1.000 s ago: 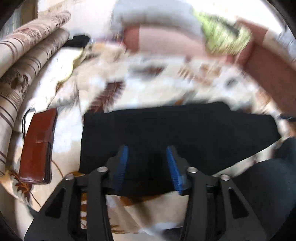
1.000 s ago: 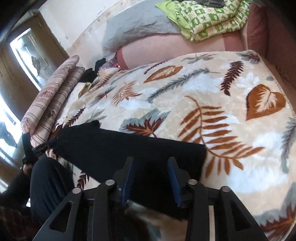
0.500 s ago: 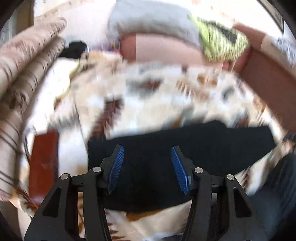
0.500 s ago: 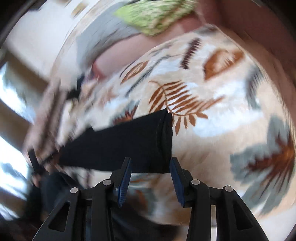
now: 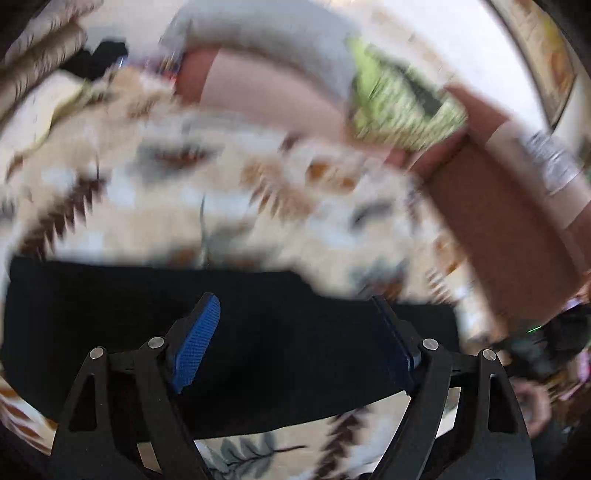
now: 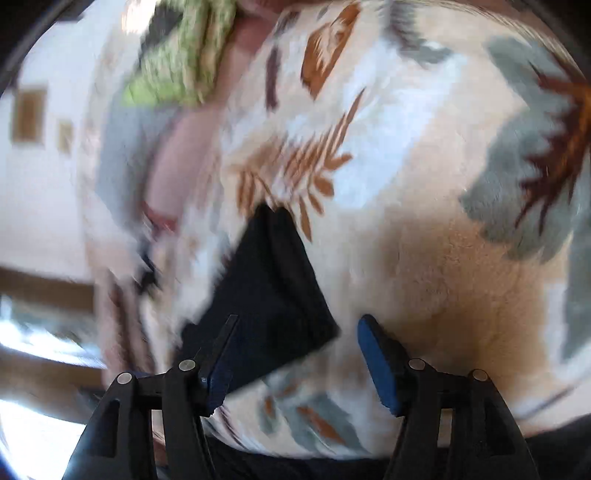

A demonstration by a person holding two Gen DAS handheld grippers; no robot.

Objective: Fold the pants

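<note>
Left wrist view: the left gripper (image 5: 295, 343) hangs over the black pants (image 5: 110, 314), which lie as a long dark band across the leaf-patterned blanket (image 5: 258, 206). Its jaws are opening and stand wide apart; the pants show in the gap between the blue pads (image 5: 195, 343), but neither pad presses on the cloth, so nothing is held. The near edge of the pants runs just below the pads, with blanket visible under it. Beyond the blanket lie a pink bolster (image 5: 266, 92), a grey pillow (image 5: 258, 33) and a green patterned cloth (image 5: 399, 99), all blurred. A brown bed frame (image 5: 498, 221) runs down the right side. Striped cushions (image 5: 40, 55) sit at the upper left.

Right wrist view: the picture is tilted and blurred. The right gripper (image 6: 291, 354) is over one end of the pants (image 6: 273, 280), which here appear as a dark wedge narrowing away from the camera. Its jaws are opening too; a corner of the pants lies between them, nearer the left finger, and the right pad (image 6: 376, 365) is clear of the cloth, over bare blanket (image 6: 424, 240). Whether the left pad touches the cloth cannot be told; no grip shows. The green cloth (image 6: 173, 70) and the pink bolster (image 6: 181, 158) lie at the far edge of the blanket.
</note>
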